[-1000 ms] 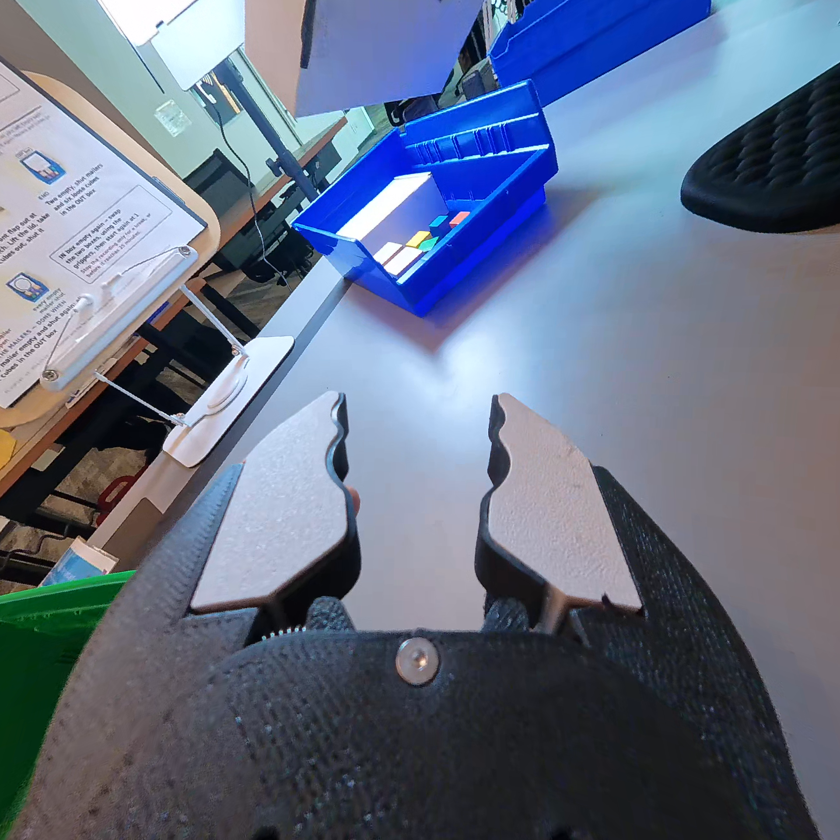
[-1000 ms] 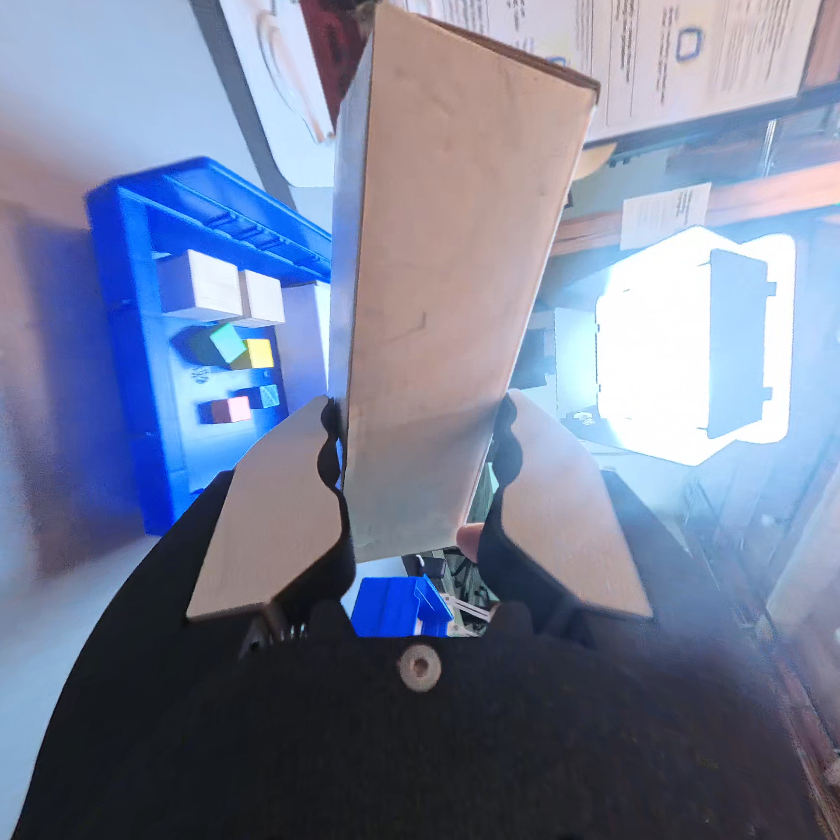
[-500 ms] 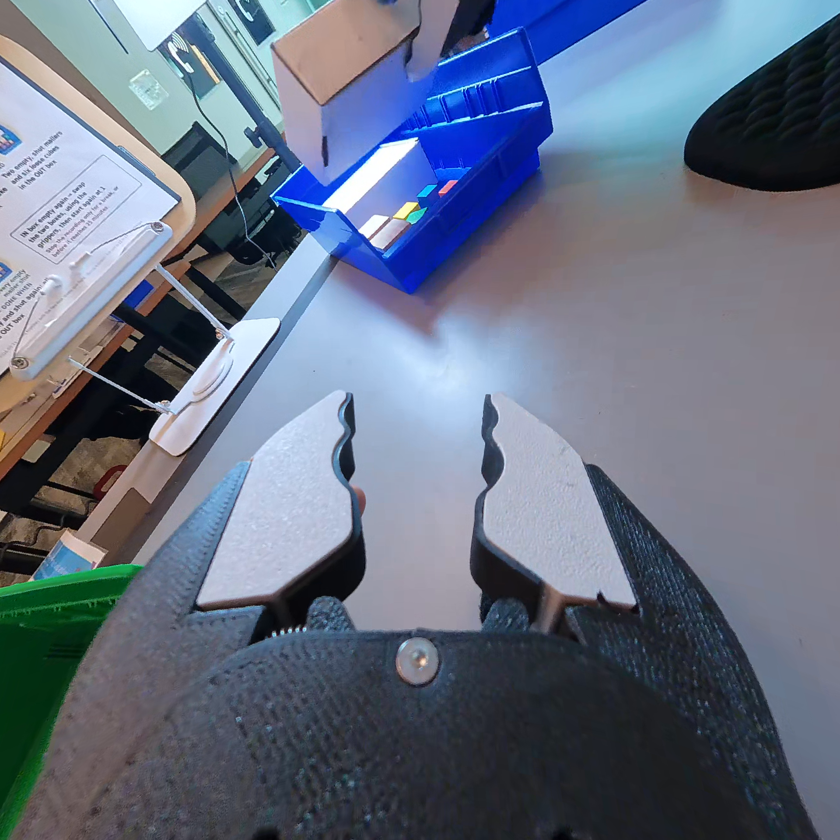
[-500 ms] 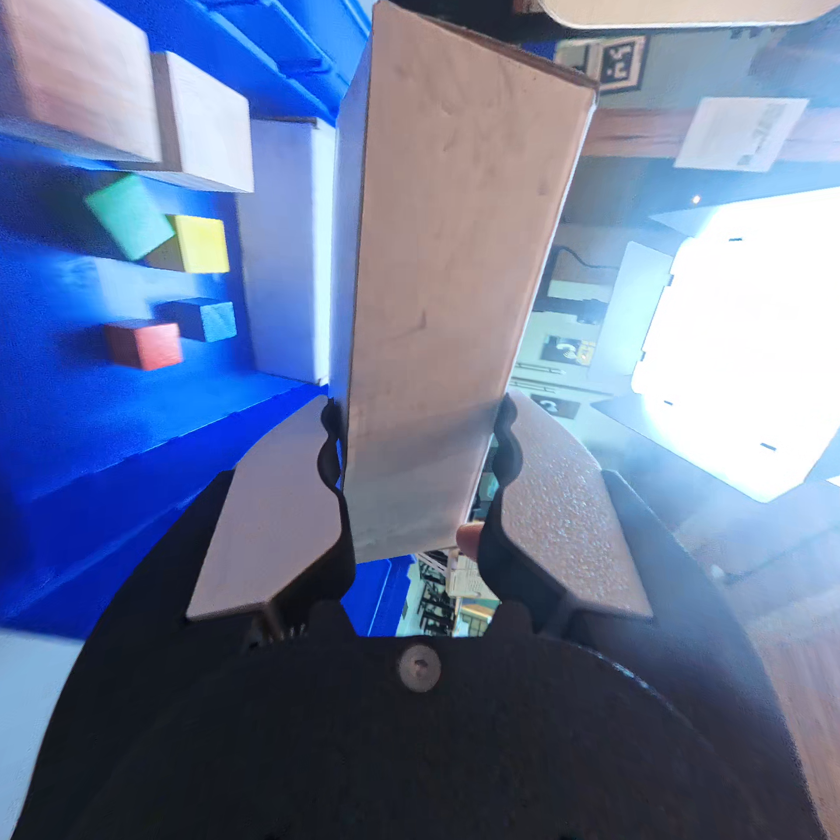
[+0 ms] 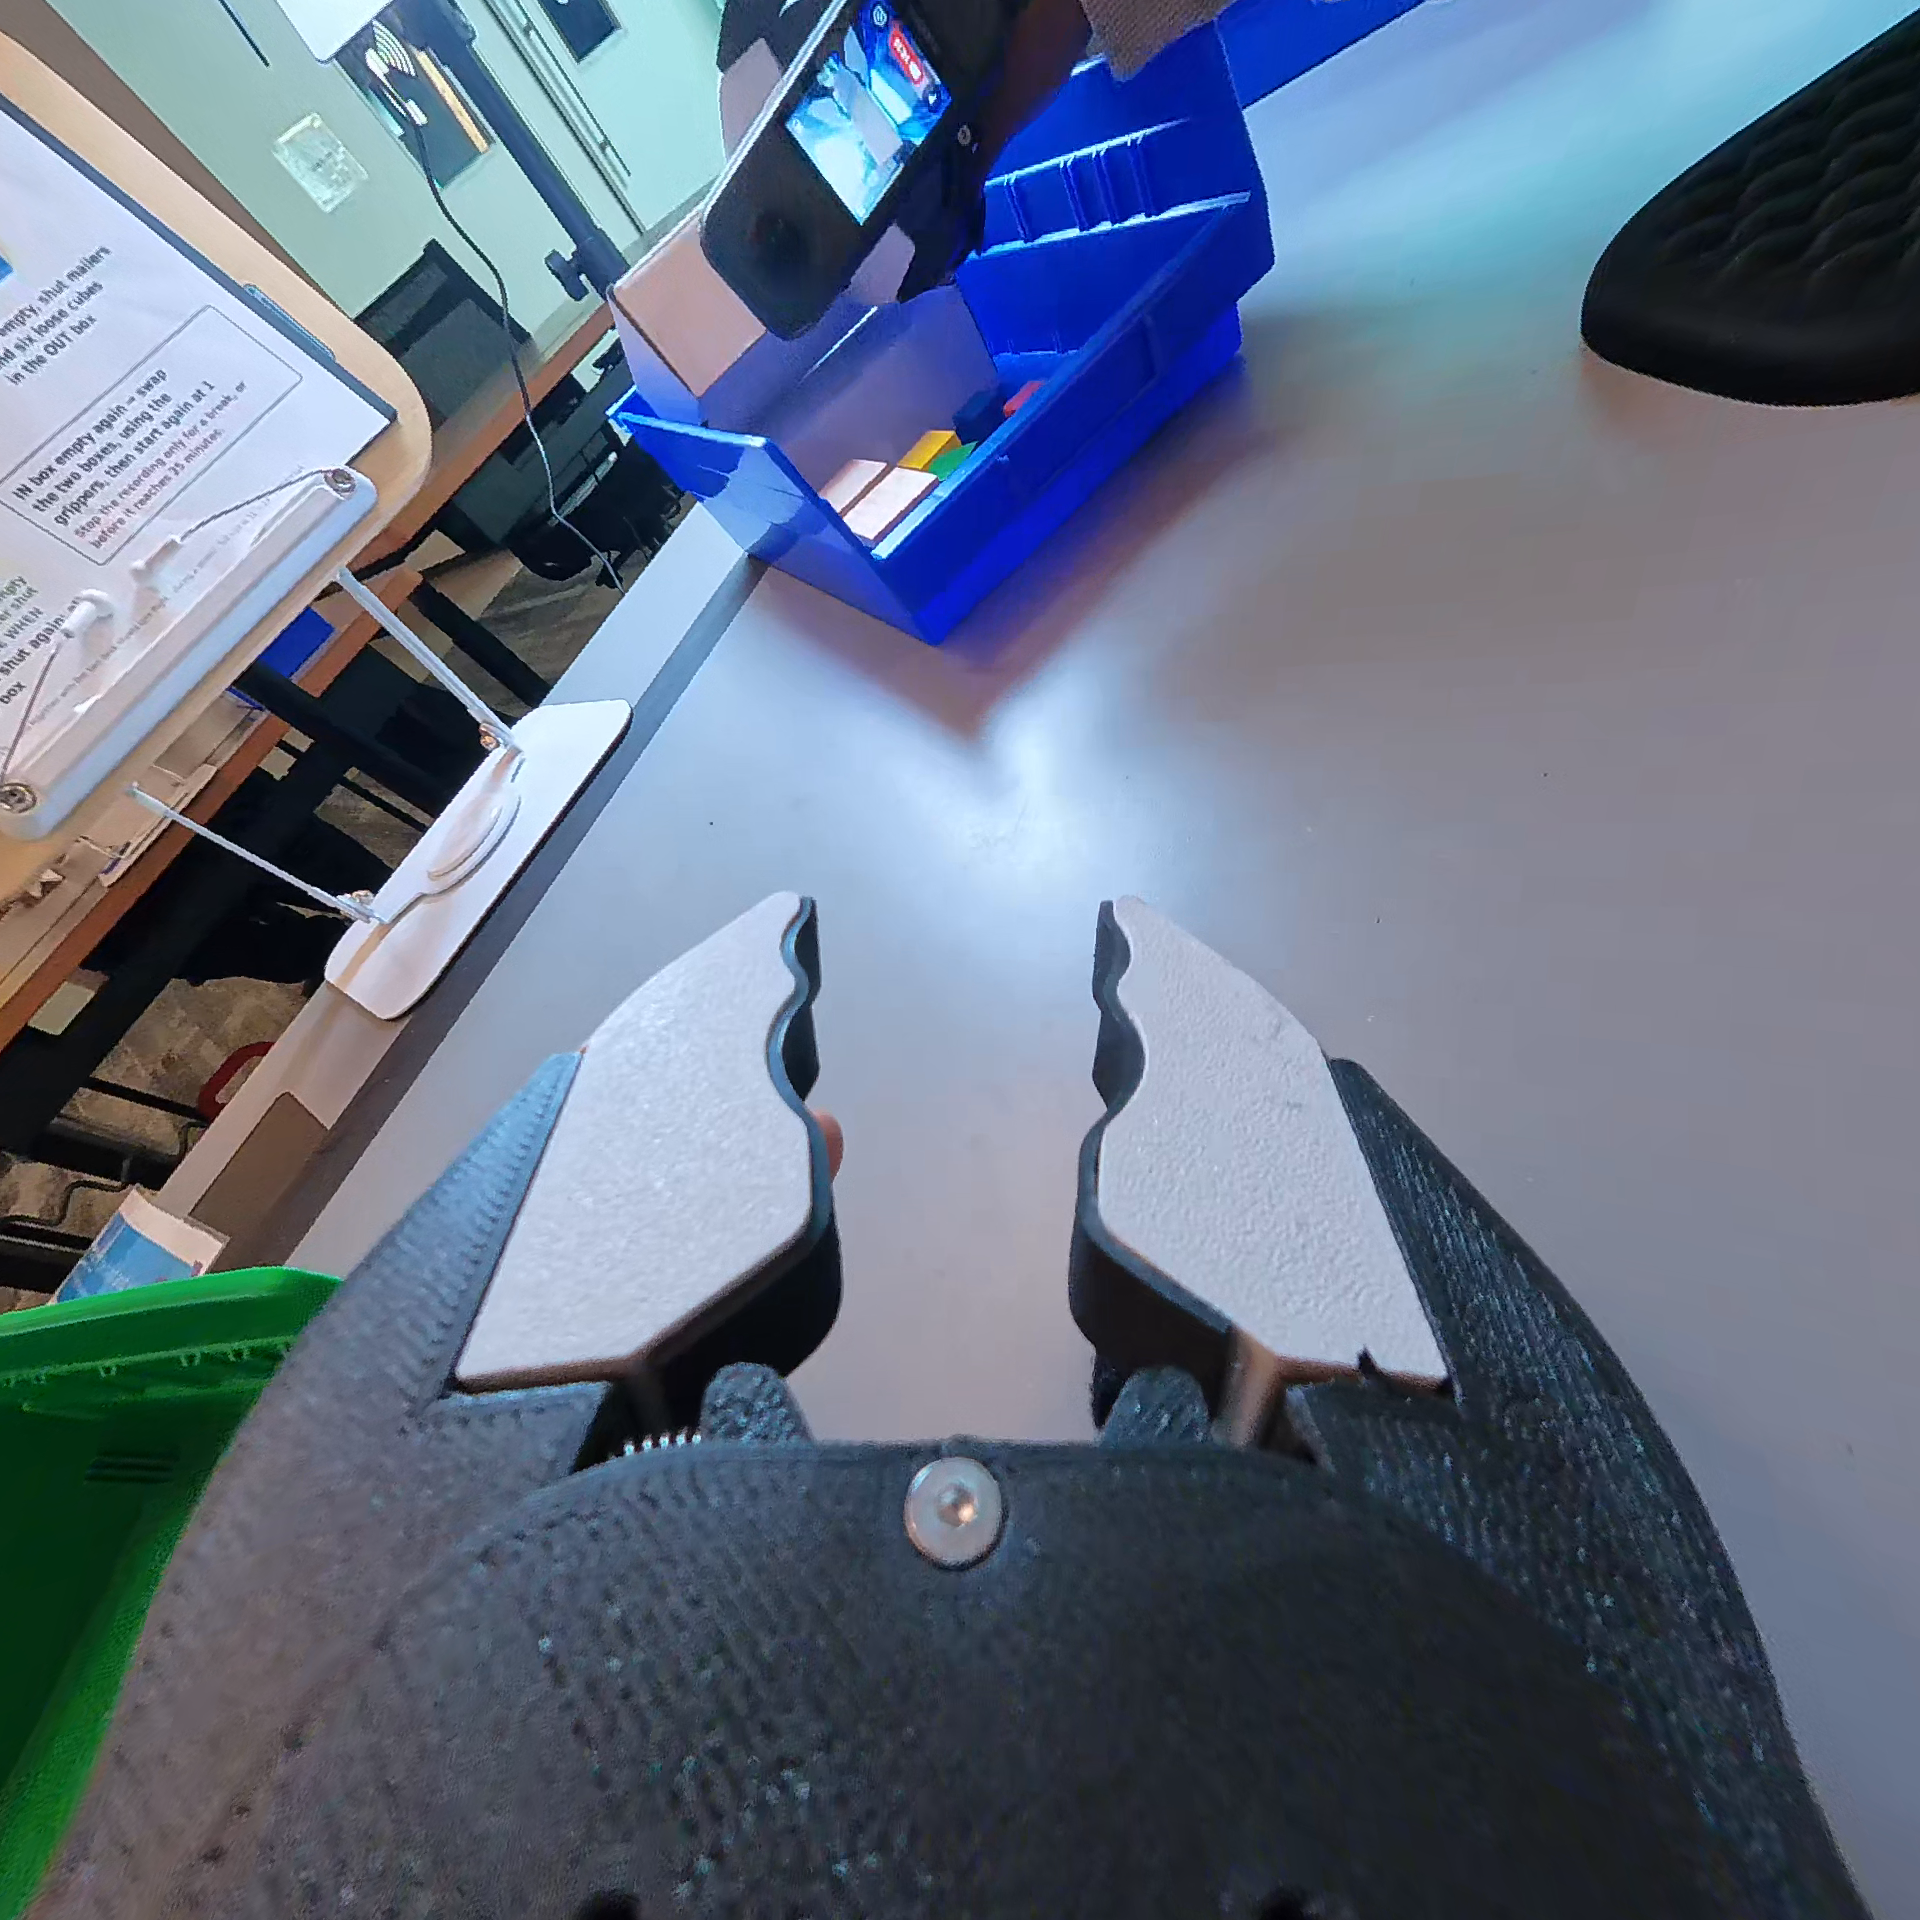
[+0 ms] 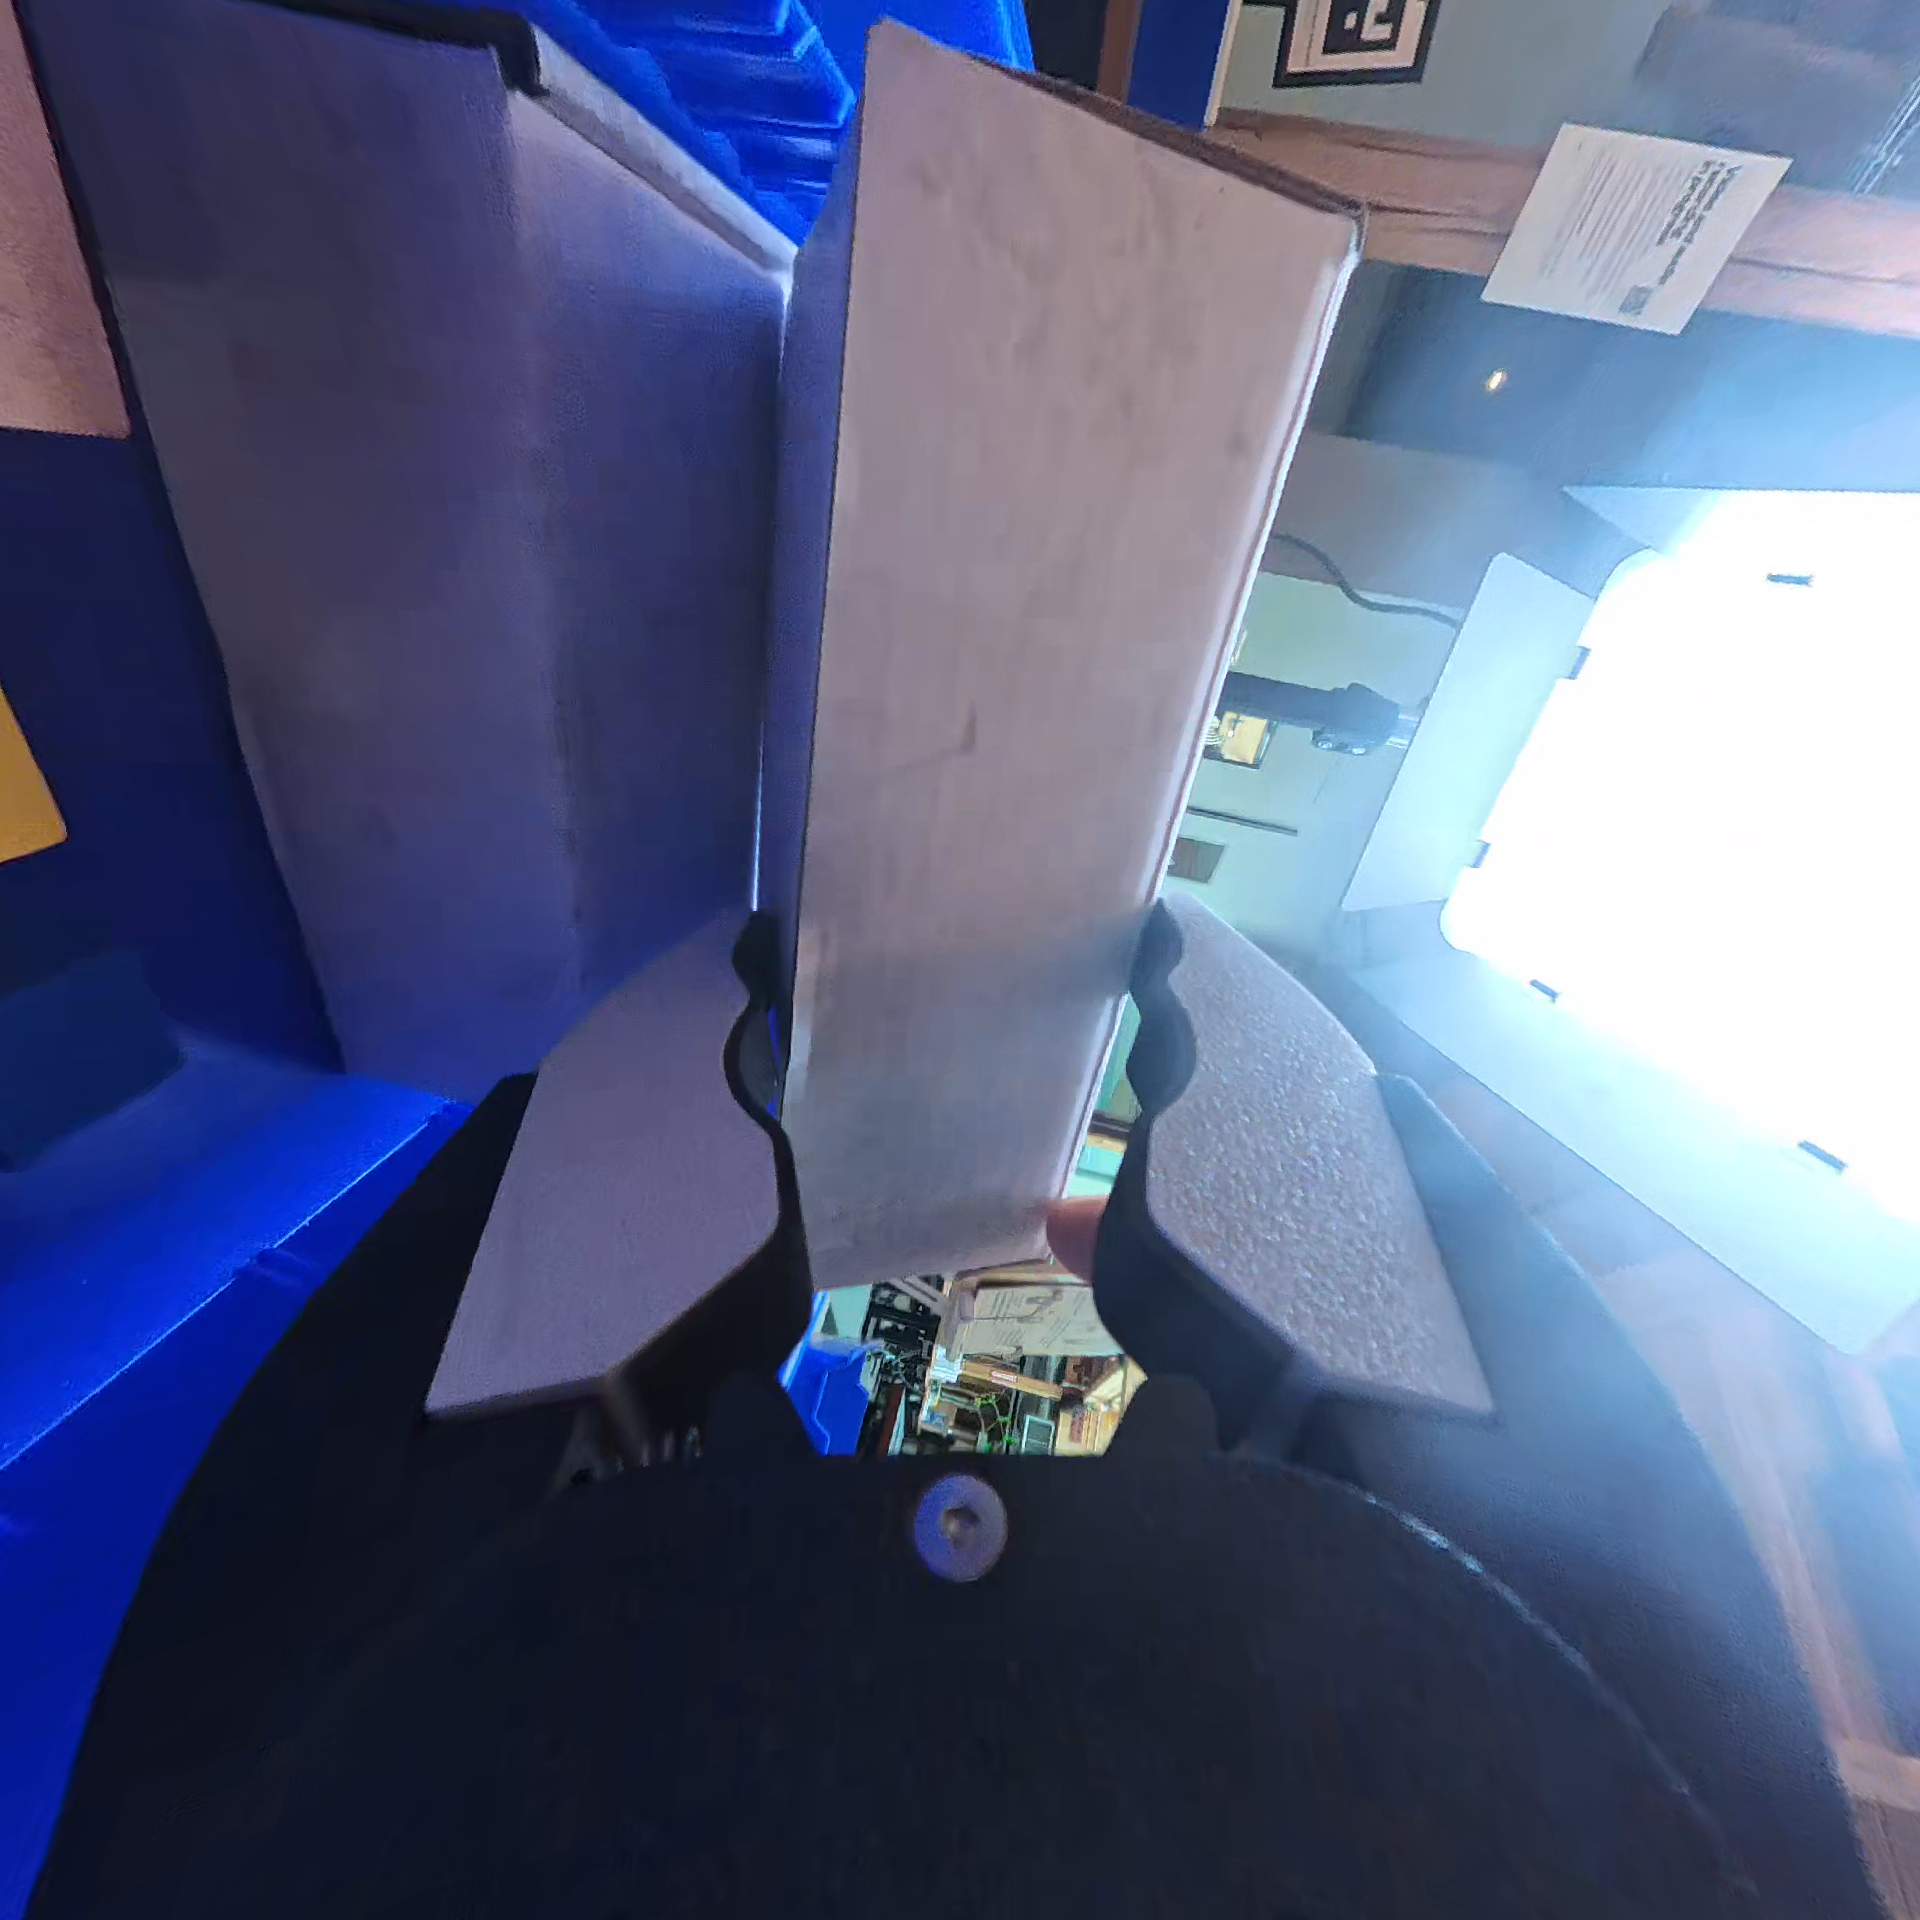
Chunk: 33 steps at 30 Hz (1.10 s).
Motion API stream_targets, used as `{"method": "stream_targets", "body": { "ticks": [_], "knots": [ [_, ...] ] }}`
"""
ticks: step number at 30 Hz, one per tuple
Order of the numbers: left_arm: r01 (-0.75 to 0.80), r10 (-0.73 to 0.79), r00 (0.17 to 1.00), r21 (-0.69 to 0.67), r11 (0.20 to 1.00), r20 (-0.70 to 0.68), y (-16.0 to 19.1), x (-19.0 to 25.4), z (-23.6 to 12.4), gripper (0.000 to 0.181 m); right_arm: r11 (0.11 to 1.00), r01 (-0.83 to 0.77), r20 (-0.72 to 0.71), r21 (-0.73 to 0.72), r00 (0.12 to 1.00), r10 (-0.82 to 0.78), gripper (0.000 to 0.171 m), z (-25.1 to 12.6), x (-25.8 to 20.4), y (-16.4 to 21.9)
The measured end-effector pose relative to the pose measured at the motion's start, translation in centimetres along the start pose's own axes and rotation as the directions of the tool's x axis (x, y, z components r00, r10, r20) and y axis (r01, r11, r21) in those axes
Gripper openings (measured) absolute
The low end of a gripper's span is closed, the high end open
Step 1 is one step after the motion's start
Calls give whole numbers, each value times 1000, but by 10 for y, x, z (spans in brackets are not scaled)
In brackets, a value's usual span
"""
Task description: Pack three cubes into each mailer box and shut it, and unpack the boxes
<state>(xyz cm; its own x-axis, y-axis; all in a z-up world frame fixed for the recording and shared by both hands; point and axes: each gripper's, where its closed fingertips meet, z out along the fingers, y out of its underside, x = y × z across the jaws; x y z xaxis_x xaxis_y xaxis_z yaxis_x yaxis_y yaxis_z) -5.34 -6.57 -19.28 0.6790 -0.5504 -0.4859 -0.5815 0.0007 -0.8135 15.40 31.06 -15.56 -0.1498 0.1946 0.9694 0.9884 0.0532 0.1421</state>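
My right gripper [image 6: 951, 935] is shut on a white mailer box [image 6: 1039, 623], closed and held on edge. The box is inside the blue bin [image 6: 208, 1195], right next to a second white mailer box [image 6: 468, 520]. The edge of a yellow cube [image 6: 21, 779] shows at the far left. In the left wrist view the right gripper's camera body [image 5: 831, 156] holds the mailer box [image 5: 675, 312] at the far end of the blue bin [image 5: 1091, 416]. Two wooden cubes [image 5: 883, 494] and yellow [image 5: 930, 449], green, blue and red cubes lie in it. My left gripper [image 5: 956, 925] is open and empty over the grey table.
A green bin [image 5: 104, 1455] is at the lower left, by the table's left edge. An instruction board [image 5: 156, 468] stands on a white base [image 5: 488, 852] at that edge. A black mat [image 5: 1787, 229] lies at the far right. A bright light panel [image 6: 1714, 831] is beyond the bin. There is about 45 cm between the tips of the two grippers. The right tips stand about 8 cm off the yellow cube [image 6: 21, 779].
My right gripper has carried the mailer box from high above the table down into the blue bin, beside the other mailer. My left gripper has stayed open and barely moved.
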Motion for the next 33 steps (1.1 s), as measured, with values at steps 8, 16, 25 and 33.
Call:
{"method": "stream_targets", "body": {
  "ticks": [8, 16, 25, 33],
  "knots": [
    [7, -8, 1000, -20, 1000, -12, 5, 1, 2, 51, 999, 33, 228, 15, 973, -36, 69, -3, -28, -8],
    [40, -42, 998, -55, 998, -36, 15, 5, 9, 51, 991, -131, 497, -18, 859, 122, 69, -24, -35, -18],
    [40, -44, 998, -85, 996, -49, 22, 10, 14, 49, 993, -114, 451, -4, 886, 104, 59, -8, -31, -11],
    [52, -56, 997, -87, 995, -55, 23, 9, 14, 48, 978, -211, 453, -5, 871, 190, 43, -13, -21, -11]
  ]
}}
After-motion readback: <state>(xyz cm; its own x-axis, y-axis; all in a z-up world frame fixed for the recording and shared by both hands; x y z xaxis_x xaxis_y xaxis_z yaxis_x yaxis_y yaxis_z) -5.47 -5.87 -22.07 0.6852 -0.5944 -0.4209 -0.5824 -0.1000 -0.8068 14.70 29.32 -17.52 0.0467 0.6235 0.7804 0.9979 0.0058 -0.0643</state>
